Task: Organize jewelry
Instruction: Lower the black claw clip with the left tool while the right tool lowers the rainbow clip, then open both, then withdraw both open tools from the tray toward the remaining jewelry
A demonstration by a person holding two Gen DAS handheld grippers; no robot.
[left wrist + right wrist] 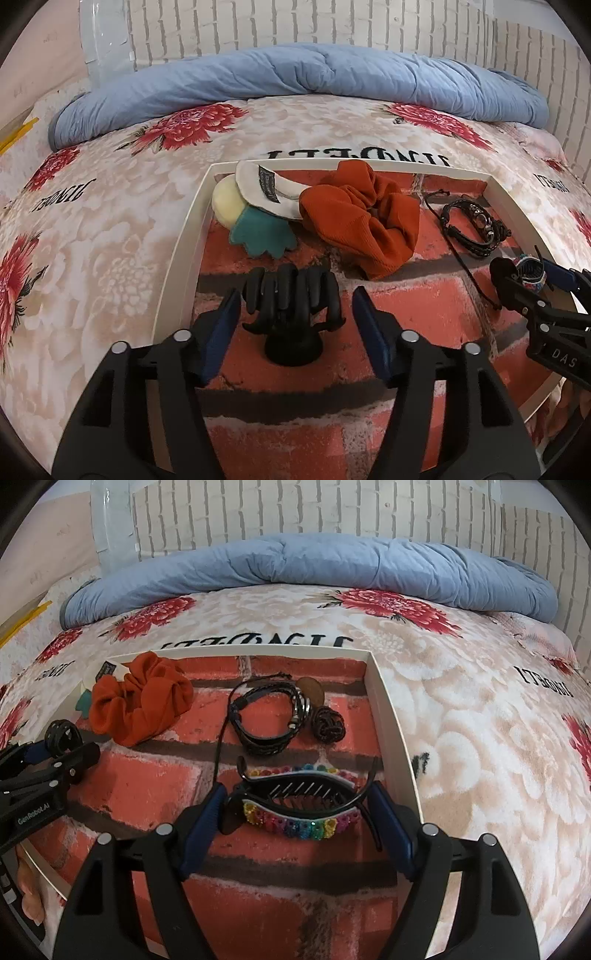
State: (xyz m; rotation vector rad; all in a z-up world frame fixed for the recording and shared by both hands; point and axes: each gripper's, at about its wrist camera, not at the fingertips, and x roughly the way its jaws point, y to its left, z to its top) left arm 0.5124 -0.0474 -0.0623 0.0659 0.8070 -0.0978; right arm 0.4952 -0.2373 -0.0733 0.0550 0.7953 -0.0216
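A white tray (184, 236) with a red brick-print floor lies on the bed. My left gripper (293, 306) is open around a black claw hair clip (291, 295) that stands on the tray; the pads do not touch it. My right gripper (297, 797) is shut on a black banana clip with rainbow flowers (299, 805), its pads pressing both ends. An orange scrunchie (358, 221), a black braided bracelet (472, 225) and a brown knotted piece (328, 725) lie further back in the tray.
A cream, white and teal plush piece (255, 206) sits in the tray's back left corner. A rolled blue quilt (295, 77) lies along the bed's far side under a white brick wall (332, 22). The tray's right rim (391, 716) stands close to my right gripper.
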